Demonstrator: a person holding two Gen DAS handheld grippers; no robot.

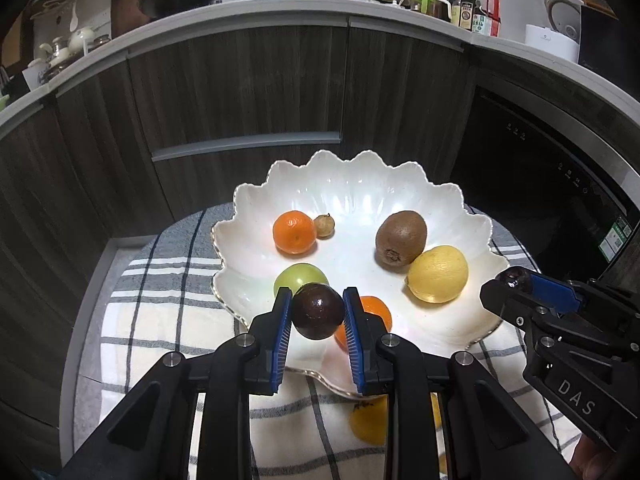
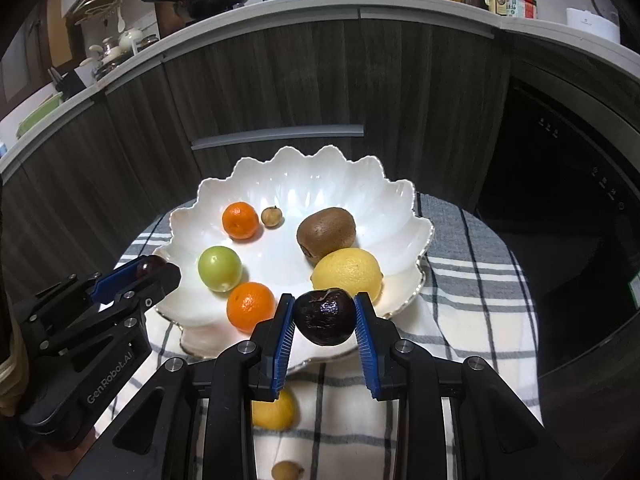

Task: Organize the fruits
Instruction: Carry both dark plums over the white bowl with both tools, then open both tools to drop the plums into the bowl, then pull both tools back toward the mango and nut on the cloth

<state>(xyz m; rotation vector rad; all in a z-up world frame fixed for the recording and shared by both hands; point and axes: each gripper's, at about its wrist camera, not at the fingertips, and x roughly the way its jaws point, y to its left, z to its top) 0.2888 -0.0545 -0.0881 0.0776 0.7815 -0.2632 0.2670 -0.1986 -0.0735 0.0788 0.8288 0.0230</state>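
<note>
- Left gripper (image 1: pixel 317 312): fingers clamped on a dark round plum (image 1: pixel 318 311), over the near rim of the scalloped white bowl (image 1: pixel 248 200).
- Right gripper (image 2: pixel 324 316): fingers pinching a wrinkled dark fruit (image 2: pixel 325 316) over the near right rim.
- Carry both past the rim, lower into bare spots clear of the lemon (image 2: pixel 347 272), then release.

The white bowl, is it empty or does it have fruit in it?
Not empty. The white bowl holds two oranges, a kiwi, a lemon, a green fruit and a tiny brown fruit.
</note>
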